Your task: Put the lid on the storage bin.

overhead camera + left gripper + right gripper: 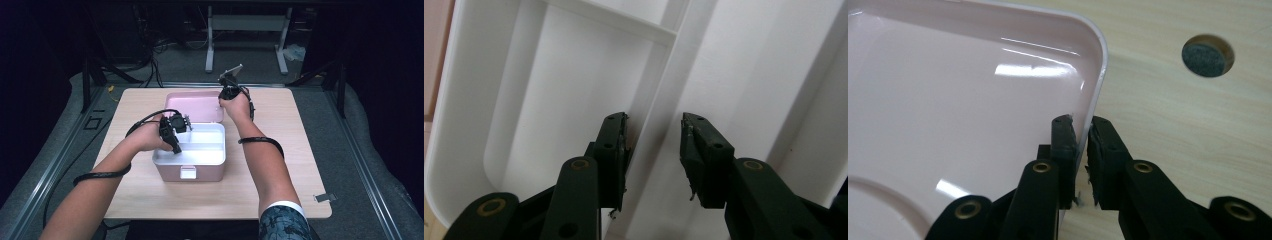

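Seen from the high view: a pink box (190,167) sat at centre frame on the pale wooden table (300,150), its pink lid (195,106) thrown back flat toward the upper middle, a white tray (197,150) exposed inside. Left gripper (175,145) dipped into the tray's left part, left of centre; right gripper (227,89) reached to the lid's right edge, upper centre, grey plate raised above it. From the left gripper view: jaws stood moderately apart, astride a raised white divider (651,135) running from lower centre up toward upper right, not yet pressing it; left gripper (653,130) midway over that wall, white tray (489,125) compartments to either side, empty as far as visible. From the right gripper view: jaws drawn narrow, nipped onto the rim of the pink lid (948,100), one jaw inside the glossy surface at left, the other outside over the table (1173,130) at right; right gripper (1082,127) at lower centre; a round grey-plugged hole (1208,55) at upper right. Judged: lid kept open and steadied while the tray's divider was lined up for a grasp, probably to lift the tray out. Next move would call for closing squarely on the thin wall, then a straight, level lift without jamming against the box.
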`<state>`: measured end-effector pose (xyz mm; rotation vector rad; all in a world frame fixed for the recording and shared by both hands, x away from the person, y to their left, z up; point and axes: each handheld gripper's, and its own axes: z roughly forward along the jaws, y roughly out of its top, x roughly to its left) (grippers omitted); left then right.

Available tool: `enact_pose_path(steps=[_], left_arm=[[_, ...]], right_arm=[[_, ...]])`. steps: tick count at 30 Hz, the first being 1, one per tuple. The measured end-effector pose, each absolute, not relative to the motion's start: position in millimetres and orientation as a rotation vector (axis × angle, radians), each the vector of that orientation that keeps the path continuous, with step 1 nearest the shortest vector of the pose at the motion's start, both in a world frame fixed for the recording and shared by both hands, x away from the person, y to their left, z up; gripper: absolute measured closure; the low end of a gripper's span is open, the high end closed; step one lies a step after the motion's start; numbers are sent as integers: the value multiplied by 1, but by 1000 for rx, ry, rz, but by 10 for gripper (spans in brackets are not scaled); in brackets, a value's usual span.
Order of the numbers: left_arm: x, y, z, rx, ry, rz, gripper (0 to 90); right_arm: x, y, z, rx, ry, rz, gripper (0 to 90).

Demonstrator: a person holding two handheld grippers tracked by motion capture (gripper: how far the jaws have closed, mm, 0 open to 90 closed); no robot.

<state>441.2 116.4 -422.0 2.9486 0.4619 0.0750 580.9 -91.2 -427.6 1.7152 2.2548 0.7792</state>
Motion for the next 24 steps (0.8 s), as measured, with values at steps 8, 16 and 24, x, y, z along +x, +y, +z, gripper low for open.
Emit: enact_pose_path(steps=[8, 16, 24], left_arm=[[440, 118, -422, 2940, 471, 81, 624], [438, 125, -423, 2880, 510, 90, 628], [439, 125, -420, 2849, 533, 91, 615]], right_arm=[[547, -101, -382, 1597, 2170, 976, 861], [500, -109, -361, 1423, 2127, 1081, 871], [489, -111, -358, 1382, 2130, 1098, 871]])
